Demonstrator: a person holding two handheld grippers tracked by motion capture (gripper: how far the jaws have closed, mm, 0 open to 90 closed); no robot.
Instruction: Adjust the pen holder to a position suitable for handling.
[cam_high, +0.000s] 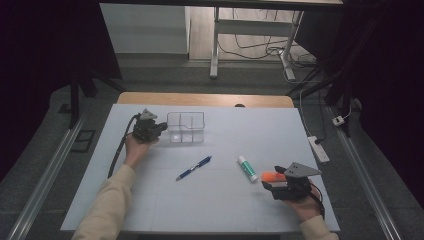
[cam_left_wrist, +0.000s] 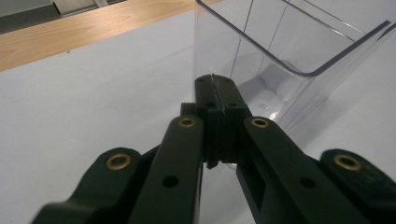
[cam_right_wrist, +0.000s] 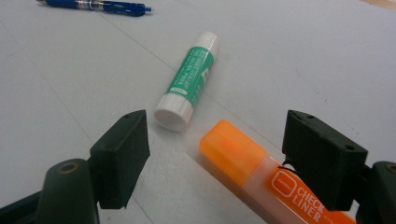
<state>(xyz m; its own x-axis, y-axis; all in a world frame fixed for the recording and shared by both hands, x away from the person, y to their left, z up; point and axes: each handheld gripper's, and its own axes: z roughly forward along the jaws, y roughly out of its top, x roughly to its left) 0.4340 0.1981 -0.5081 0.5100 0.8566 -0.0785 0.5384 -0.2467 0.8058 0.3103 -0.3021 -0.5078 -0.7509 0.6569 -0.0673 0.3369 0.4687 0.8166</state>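
The left gripper (cam_high: 150, 131) sat at about 10 o'clock on the white table sheet (cam_high: 250, 210), its jaws fully closed against each other with nothing between them. Its tips lay just beside the left wall of the clear divided container (cam_high: 186, 127), which stood upright at roughly 11 o'clock. In the left gripper view, the closed jaw tips (cam_left_wrist: 215, 100) met directly in front of the container's near corner (cam_left_wrist: 280, 60); whether they touched the wall could not be determined.

The right gripper (cam_high: 286, 186) rested at about 4 o'clock, jaws spread wide. In the right gripper view, an orange highlighter (cam_right_wrist: 261, 175) lay on the sheet between the open jaws (cam_right_wrist: 233, 154), closer to the right-hand jaw; neither pad pressed on it. A green-and-white glue stick (cam_right_wrist: 189, 79) lay flat just beyond the highlighter's cap, near the 3 o'clock position on the sheet. A blue pen (cam_high: 194, 168) lay near the centre, well apart from both grippers.
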